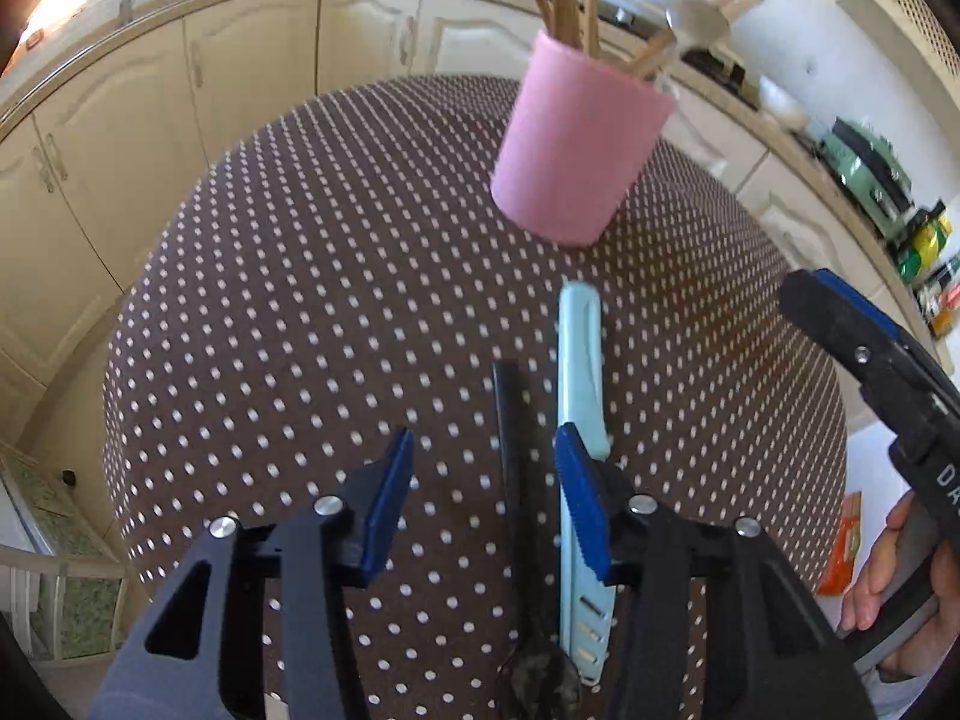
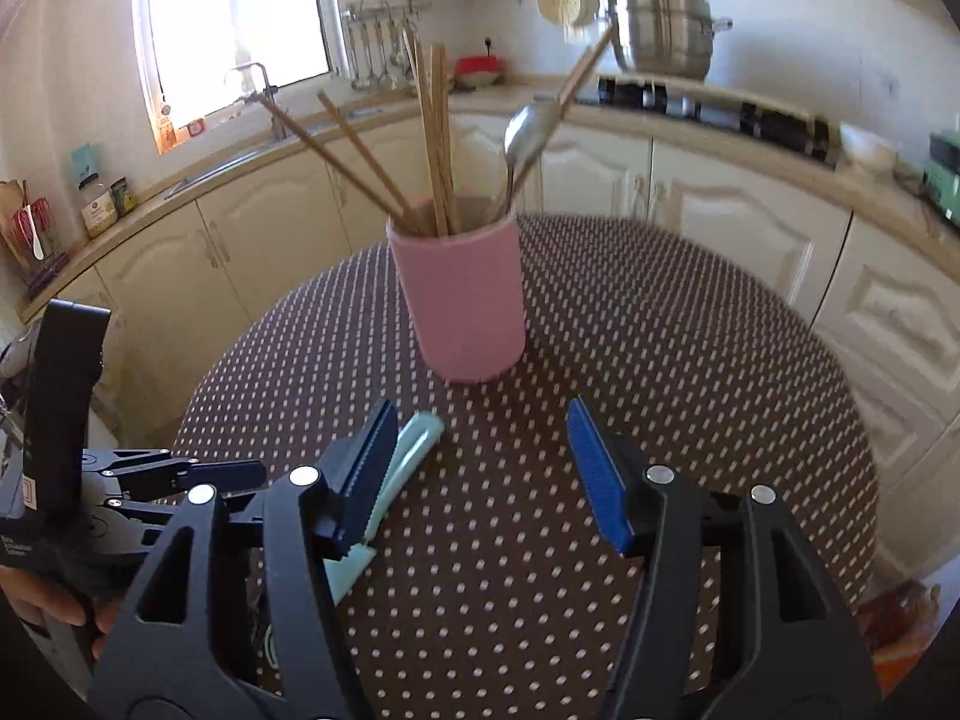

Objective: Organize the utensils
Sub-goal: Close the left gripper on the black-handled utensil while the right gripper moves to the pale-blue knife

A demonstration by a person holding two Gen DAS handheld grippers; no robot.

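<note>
A pink holder stands on the dotted table, with wooden chopsticks and a metal spoon in it. Nearer lie a light-blue sheathed knife and a black-handled utensil, side by side. My left gripper hangs just over them. The black handle is between its blue pads and the right pad is above the knife; neither pad presses on anything. My right gripper is open and empty, the knife's tip beside its left finger.
The round table wears a brown cloth with white dots. An orange packet lies at its right edge. Cream cabinets ring the room, with a steel pot on the hob and a sink tap by the window.
</note>
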